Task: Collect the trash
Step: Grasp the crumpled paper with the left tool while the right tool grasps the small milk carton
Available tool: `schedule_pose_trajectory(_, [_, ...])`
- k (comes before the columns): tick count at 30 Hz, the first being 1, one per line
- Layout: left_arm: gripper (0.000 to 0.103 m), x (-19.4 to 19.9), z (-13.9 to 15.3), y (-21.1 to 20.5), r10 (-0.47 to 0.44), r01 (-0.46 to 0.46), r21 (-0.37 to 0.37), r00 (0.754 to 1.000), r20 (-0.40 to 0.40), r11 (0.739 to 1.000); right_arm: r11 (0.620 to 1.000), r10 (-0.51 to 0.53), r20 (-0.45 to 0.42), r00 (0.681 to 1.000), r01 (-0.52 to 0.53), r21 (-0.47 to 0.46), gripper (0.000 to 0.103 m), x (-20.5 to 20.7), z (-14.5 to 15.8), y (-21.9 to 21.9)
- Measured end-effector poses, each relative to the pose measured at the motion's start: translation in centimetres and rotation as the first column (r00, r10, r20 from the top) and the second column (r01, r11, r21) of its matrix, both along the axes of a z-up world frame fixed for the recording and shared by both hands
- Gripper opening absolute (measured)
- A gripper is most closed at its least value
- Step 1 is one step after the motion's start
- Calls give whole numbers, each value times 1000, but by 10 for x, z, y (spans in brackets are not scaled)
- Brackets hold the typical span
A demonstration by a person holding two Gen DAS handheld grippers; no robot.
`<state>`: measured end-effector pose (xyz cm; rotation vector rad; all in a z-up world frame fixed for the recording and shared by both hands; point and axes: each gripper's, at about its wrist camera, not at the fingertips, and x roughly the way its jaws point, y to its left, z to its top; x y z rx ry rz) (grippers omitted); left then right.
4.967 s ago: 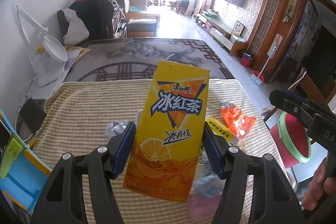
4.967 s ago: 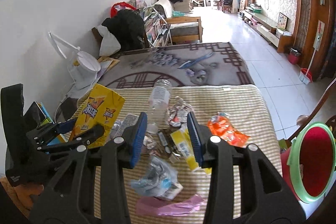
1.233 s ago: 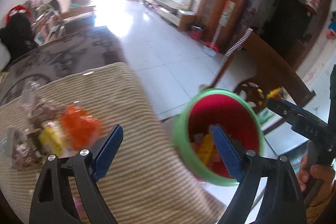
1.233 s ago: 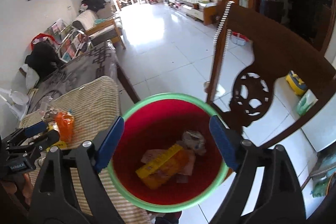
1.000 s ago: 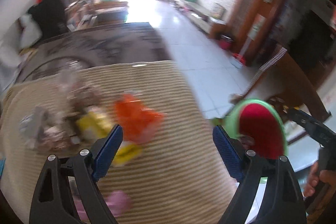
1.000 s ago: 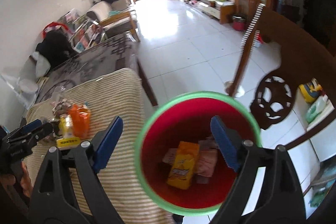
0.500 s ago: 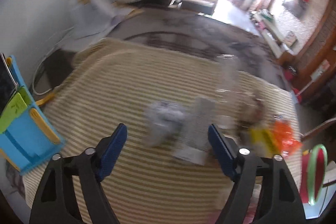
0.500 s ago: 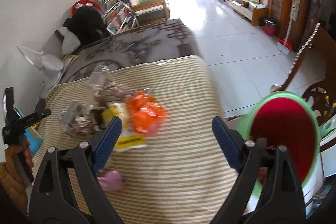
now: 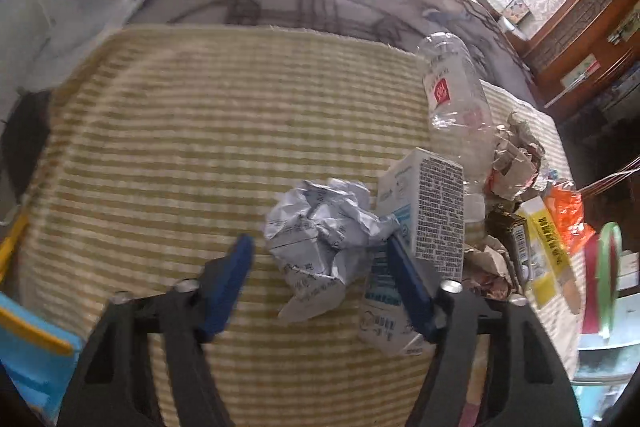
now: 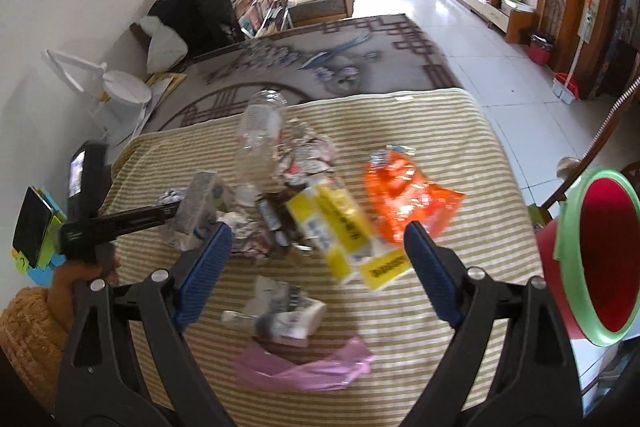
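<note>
Left wrist view: the left gripper [image 9: 320,267] is spread wide around a crumpled white paper ball [image 9: 320,227] on the striped cloth table [image 9: 200,131], near its middle. The right gripper [image 10: 318,267], also apart, holds nothing; the red green-rimmed bin [image 10: 600,259] stands off the table's right edge

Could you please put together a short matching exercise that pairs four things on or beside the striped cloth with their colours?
Things:
1. crumpled paper ball
2. snack wrapper
3. plastic bag
4. bin

Colours:
A. pink
B. red inside with a green rim
C. white with dark print
D. orange

Pairs: 1-C, 2-D, 3-A, 4-B. The paper ball lies between the fingers of the open left gripper; the bin stands off the cloth's right edge.
</note>
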<state>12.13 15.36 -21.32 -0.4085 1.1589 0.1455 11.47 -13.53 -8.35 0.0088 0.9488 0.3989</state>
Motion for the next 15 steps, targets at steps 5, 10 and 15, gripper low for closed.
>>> schedule_pose_trajectory(5, [41,-8,-1,7,-2,3,-33,1000,17,999,998,62,-18,998,-62,18,86,10,1,40])
schedule_pose_trajectory(10, [40,-40,1,15,25,-24,-28,999,33,999,990,128,-95,987,-121,75,86,32,-14,84])
schedule_pose_trajectory(15, [41,-63,-2,17,44,-42,-68,999,18,997,983,184,-193,964,-175,60,86,48,-51,135])
